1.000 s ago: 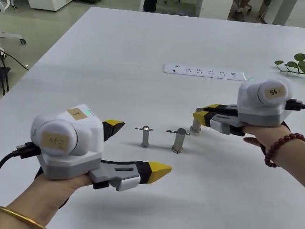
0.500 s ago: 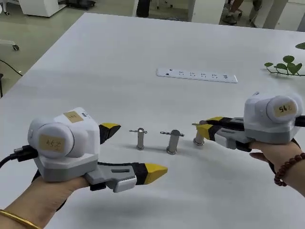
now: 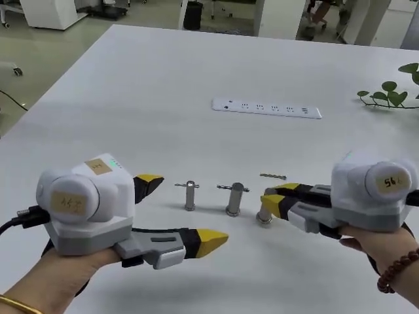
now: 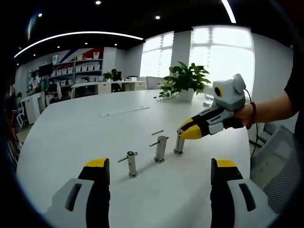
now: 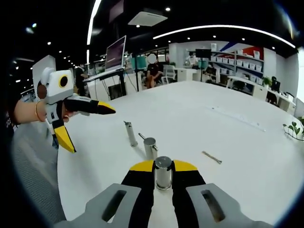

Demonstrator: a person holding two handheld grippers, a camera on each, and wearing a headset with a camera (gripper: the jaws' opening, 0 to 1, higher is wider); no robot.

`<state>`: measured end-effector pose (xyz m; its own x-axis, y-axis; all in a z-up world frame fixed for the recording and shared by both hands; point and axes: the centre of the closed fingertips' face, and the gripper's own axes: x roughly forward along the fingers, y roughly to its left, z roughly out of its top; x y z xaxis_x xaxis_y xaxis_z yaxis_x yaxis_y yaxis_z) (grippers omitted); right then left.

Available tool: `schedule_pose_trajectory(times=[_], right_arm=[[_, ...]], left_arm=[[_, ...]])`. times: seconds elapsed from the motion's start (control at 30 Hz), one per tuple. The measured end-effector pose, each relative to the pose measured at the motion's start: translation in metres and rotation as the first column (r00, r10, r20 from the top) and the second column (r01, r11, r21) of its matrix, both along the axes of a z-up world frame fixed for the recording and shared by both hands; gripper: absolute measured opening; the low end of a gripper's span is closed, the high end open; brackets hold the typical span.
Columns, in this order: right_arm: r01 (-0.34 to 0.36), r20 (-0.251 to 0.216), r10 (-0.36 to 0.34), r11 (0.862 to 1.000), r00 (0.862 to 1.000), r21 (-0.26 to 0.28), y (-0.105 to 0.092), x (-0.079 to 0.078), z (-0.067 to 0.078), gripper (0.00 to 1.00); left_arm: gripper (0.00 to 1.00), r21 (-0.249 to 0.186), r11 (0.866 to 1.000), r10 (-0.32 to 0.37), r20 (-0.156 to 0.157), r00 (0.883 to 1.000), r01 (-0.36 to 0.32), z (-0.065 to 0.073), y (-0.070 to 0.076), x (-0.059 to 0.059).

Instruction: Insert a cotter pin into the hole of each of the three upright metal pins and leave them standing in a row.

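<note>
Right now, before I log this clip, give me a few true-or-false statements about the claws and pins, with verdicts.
1. The right claw is closed around the end pin, which stands upright. True.
2. The left claw holds a cotter pin. False: it is open and holds nothing.
3. All three upright pins carry a cotter pin. False: the left pin and middle pin each have one through them. The end pin shows none, and a loose cotter pin lies on the table beyond it.
4. A power strip lies on the table beyond the pins. True.
</note>
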<state>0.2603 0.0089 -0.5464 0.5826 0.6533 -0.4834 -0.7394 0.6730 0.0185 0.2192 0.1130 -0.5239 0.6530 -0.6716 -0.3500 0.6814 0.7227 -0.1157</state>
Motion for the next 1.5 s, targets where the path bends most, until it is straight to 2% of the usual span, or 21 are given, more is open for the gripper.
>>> schedule_pose_trajectory(times=[0.37, 1.07, 1.27, 1.37, 1.5], right_arm=[[-0.003, -0.009, 0.003, 1.0, 1.0, 0.006, 0.011, -0.017, -0.008, 0.07], [0.001, -0.011, -0.001, 1.0, 1.0, 0.02, 0.022, -0.031, -0.012, 0.08], [0.014, -0.048, -0.011, 0.998, 0.999, 0.056, 0.021, -0.031, -0.014, 0.09], [0.005, -0.047, -0.004, 1.0, 0.999, 0.02, 0.019, -0.035, -0.021, 0.09], [0.008, -0.062, -0.006, 0.999, 0.998, 0.041, 0.018, -0.039, -0.021, 0.15]], left_arm=[[0.86, 0.003, 1.0, -0.003, 0.0, 1.0, 0.003, -0.001, 0.001, 0.001], [0.86, 0.004, 1.0, -0.002, 0.004, 1.0, 0.002, -0.001, 0.001, 0.001], [0.86, 0.009, 1.0, -0.007, 0.001, 1.0, 0.007, -0.002, 0.0, 0.0], [0.86, 0.009, 1.0, -0.005, 0.002, 1.0, 0.005, -0.001, 0.0, 0.0], [0.86, 0.006, 1.0, 0.0, 0.003, 1.0, 0.0, 0.0, 0.002, 0.001]])
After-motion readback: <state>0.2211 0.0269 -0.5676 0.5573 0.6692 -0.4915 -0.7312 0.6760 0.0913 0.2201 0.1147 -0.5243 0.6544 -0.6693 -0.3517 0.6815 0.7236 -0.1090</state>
